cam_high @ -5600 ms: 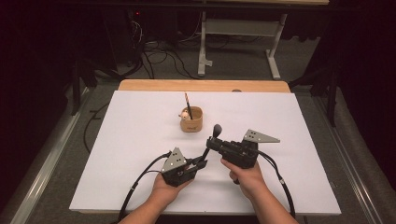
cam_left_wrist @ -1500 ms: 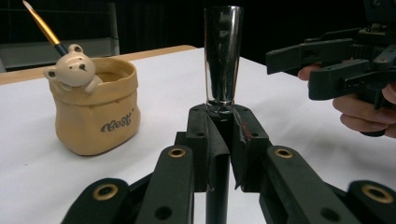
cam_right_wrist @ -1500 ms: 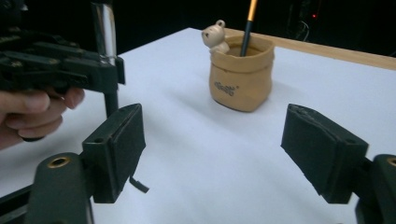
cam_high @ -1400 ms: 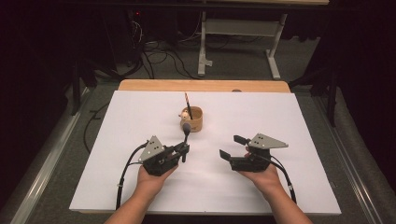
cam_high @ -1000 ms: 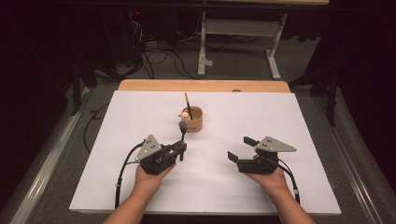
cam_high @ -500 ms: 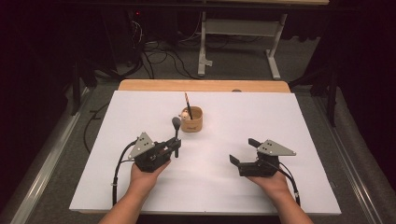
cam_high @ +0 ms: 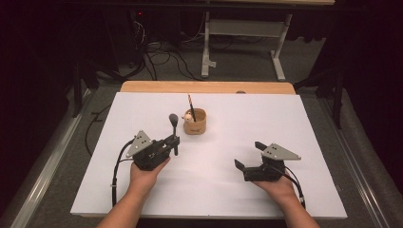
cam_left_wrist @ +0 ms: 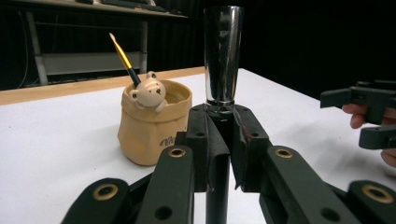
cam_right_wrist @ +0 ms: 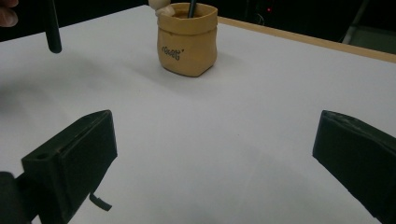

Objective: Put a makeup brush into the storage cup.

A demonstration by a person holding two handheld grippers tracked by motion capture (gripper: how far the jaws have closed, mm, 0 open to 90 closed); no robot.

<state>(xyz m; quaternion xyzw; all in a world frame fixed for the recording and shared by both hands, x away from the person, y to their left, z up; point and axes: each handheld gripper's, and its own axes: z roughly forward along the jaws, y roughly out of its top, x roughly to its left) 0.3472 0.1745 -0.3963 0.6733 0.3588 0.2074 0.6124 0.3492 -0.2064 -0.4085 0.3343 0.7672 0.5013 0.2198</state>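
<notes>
Meanwhile brush [cam_high: 173, 127] upright in left gripper [cam_high: 175, 141], well inside table [cam_high: 294, 123] edges.

Earlier both my grippers met near the table's middle with the brush pinched between them. Now my left gripper [cam_high: 174, 142] alone clamps the brush [cam_high: 174, 132] and has carried it off to the left, where it stands upright just left of the cup [cam_high: 195, 121] with its dark head on top. My right gripper [cam_high: 248, 156] has let go and drawn back to the right, well apart from the left one. Its jaws have just been opening and now stand wide with nothing between them.
</notes>
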